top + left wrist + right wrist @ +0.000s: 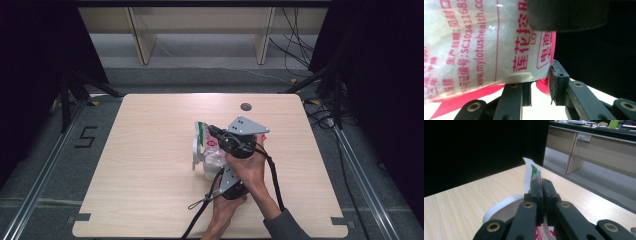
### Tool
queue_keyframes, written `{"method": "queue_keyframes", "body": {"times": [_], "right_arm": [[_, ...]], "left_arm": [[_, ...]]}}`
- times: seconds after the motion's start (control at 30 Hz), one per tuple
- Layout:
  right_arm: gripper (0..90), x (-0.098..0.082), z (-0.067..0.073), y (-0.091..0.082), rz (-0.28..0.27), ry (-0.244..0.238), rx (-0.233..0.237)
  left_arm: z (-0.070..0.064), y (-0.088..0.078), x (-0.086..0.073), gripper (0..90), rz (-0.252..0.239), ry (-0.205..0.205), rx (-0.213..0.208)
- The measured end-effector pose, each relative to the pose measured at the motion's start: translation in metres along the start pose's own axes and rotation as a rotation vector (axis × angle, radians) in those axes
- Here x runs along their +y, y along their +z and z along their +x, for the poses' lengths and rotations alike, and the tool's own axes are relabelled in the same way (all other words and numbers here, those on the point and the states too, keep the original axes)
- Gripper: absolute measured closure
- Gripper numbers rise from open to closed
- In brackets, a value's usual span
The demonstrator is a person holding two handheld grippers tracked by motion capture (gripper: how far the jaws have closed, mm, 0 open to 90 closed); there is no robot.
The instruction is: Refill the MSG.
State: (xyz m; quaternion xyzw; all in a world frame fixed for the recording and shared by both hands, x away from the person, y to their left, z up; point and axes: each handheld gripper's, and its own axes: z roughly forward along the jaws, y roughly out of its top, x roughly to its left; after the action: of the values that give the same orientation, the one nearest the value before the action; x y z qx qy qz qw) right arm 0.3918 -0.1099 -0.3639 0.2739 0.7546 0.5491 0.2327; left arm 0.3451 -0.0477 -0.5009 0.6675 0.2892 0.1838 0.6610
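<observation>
A clear plastic bag (pixel 202 134) with red print and a green-and-white top strip is held up over the table's middle. My right gripper (pixel 212 131), which carries a grey plate, is shut on the bag's top edge (pixel 530 170); in the right gripper view its jaws (pixel 541 185) meet on the film. My left gripper (pixel 218 171) comes from below, held in a hand near the front edge. In the left gripper view the bag (pixel 486 45) of white grains lies against both jaws, and that gripper (pixel 540 80) is shut on its lower end.
A white round container (pixel 194 152) sits under the bag, its rim (pixel 499 206) just left of my right jaws. The wooden table (pixel 150 200) has a cable hole (pixel 245 106) at the back. Black cables trail off the front edge. Beyond the table are a desk (pixel 599 145) and floor.
</observation>
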Motion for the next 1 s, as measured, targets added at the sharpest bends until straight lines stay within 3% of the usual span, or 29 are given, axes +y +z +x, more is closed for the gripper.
{"method": "queue_keyframes", "body": {"times": [0.2,0.27,0.37,0.47,0.53,0.6,0.63,0.7,0.8,0.87,1.0], "right_arm": [[89.7,-0.0010,-0.0012,0.0008,-0.005,0.005,0.005],[89.8,-0.0010,-0.0017,0.0010,-0.004,-0.011,-0.004],[89.7,-0.0041,-0.0018,0.0039,0.013,0.002,0.002],[89.8,-0.0013,-0.0014,0.0013,-0.004,0.011,0.001],[89.7,0.0013,-0.0007,0.0000,-0.017,-0.017,0.008],[89.8,0.0001,0.0014,0.0006,-0.005,-0.003,-0.013],[89.7,-0.0016,-0.0006,0.0026,0.008,-0.025,-0.009],[89.8,-0.0062,-0.0022,0.0059,0.016,0.005,-0.002],[89.7,-0.0040,-0.0016,0.0038,0.007,0.000,0.002],[89.8,-0.0029,-0.0018,0.0031,-0.007,-0.016,-0.022],[89.8,-0.0026,-0.0017,0.0025,-0.001,0.008,0.008]], "left_arm": [[0.0000,0.0008,-0.0008,73.6,-0.007,-0.010,0.008],[0.0006,0.0004,-0.0009,73.6,0.006,0.004,0.006],[0.0010,0.0015,-0.0030,73.6,0.003,-0.001,0.007],[0.0001,0.0003,-0.0005,73.6,-0.008,-0.004,0.008],[-0.0003,0.0004,0.0010,73.6,-0.020,-0.006,0.002],[0.0004,0.0009,-0.0010,73.6,0.002,0.008,0.001],[0.0006,0.0016,-0.0027,73.5,0.005,0.004,0.005],[0.0018,0.0022,-0.0039,73.6,0.005,-0.001,0.005],[0.0011,0.0012,-0.0023,73.6,0.002,0.001,0.005],[0.0006,0.0006,-0.0017,73.6,-0.003,-0.001,0.008],[0.0007,0.0007,-0.0019,73.6,0.002,0.004,0.009]]}}
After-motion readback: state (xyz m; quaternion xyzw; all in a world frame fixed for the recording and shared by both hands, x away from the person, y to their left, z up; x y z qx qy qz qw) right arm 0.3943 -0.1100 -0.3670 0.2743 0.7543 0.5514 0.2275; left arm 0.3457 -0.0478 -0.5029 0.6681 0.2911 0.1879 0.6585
